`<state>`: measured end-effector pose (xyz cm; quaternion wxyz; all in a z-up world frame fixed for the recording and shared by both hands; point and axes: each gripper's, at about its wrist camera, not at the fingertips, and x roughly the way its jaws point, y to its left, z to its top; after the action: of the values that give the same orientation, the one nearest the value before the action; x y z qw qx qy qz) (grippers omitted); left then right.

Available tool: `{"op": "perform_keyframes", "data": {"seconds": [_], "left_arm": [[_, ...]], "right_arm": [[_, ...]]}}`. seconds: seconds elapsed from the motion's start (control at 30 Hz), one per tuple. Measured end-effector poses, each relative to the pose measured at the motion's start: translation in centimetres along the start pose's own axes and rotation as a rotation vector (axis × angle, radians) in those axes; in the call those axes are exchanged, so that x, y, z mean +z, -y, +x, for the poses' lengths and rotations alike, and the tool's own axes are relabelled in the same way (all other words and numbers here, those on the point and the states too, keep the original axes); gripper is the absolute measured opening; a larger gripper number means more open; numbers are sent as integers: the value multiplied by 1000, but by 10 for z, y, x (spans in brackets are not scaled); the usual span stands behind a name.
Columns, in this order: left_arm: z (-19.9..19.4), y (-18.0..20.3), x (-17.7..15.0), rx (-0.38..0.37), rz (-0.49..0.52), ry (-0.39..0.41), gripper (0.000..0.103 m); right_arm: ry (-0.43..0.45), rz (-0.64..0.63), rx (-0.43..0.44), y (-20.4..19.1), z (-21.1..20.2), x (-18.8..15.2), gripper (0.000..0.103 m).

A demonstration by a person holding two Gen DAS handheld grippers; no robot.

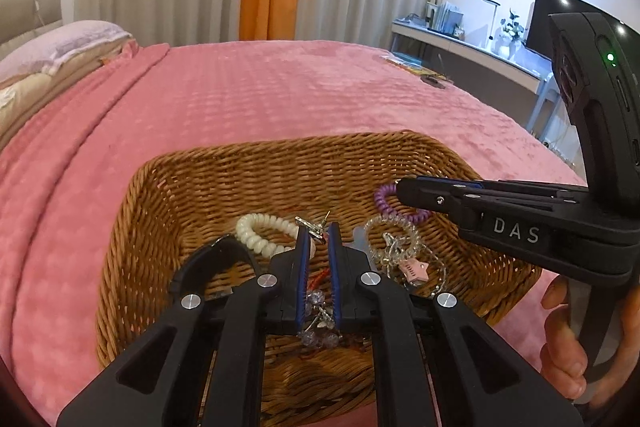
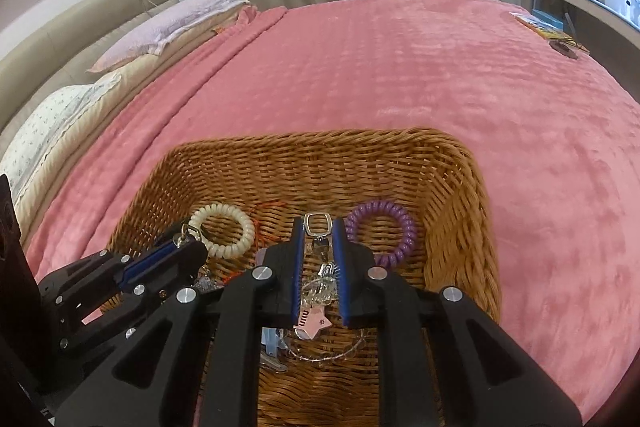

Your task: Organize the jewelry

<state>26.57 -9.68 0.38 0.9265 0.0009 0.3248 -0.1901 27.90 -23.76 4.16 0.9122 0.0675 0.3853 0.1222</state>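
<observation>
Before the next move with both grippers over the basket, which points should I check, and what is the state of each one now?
1. Left gripper has a firm hold: ok, its fingers are shut on a silver clasp with beads hanging below.
2. Right gripper has a firm hold: ok, shut on the silver keyring with the pink star charm.
3. Both loads are over the wicker basket: ok.
4. The hanging pieces are free of other jewelry: cannot tell, chains overlap.
5. White coil bracelet and purple coil bracelet lie undisturbed in the basket: ok.
</observation>
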Motion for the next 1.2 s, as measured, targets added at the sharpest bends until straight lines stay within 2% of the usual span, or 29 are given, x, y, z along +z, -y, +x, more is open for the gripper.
{"op": "perform_keyframes", "data": {"seconds": [0.27,0.37,0.47,0.5,0.57,0.77,0.9,0.93,0.97,1.03,1.13,1.2], "left_arm": [[-5,-4,-3,-17,-15,1,11],[-9,-7,-3,-31,-25,5,35],[-18,-6,-3,-22,-11,21,37],[-21,-6,-4,-19,-10,21,43],[-28,-5,-4,-12,-11,29,48],[-70,8,-11,16,-10,115,48],[-112,30,-24,58,23,192,56],[-124,35,-29,78,34,214,59],[-132,38,-33,98,37,230,66],[-150,45,-45,154,35,271,73],[-169,50,-61,206,22,296,75],[-178,53,-74,246,15,302,81]], "right_arm": [[-11,-11,15,-2,-2,-3,14],[-8,-2,27,0,-5,-3,15],[18,4,29,1,-13,-4,15],[28,7,34,1,-17,-4,15],[48,14,40,2,-26,-4,15],[146,-25,19,-14,-68,-18,15],[212,-72,3,-31,-101,-38,15],[223,-79,2,-34,-109,-44,18],[236,-84,1,-38,-118,-53,25],[259,-89,-13,-42,-131,-67,61],[307,-104,-57,-45,-150,-94,64],[318,-111,-84,-47,-158,-110,64]]}}
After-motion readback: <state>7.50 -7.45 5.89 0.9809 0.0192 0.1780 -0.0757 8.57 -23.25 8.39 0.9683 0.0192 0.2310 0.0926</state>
